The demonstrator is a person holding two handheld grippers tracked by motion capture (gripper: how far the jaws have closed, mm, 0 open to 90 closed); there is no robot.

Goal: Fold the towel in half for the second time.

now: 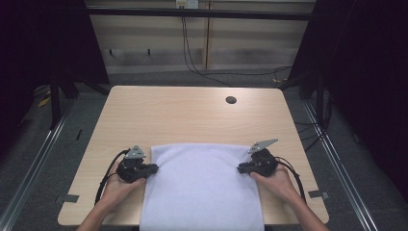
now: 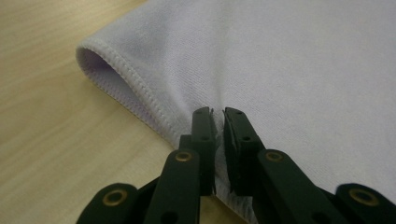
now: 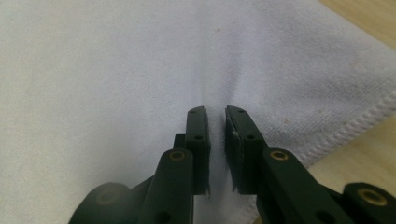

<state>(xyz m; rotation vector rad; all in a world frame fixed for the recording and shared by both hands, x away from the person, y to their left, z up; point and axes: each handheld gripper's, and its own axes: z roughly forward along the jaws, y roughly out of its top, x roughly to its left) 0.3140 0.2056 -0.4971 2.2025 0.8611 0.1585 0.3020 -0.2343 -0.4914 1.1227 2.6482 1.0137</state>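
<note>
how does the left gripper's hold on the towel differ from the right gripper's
The left gripper pinches the towel at its left edge; the right gripper pinches the right edge. In the left gripper view a lifted, curled hem shows beside the jaws; in the right gripper view the hem lies flat on the table. Both are shut on a small pleat of fabric, pointing inward.
</note>
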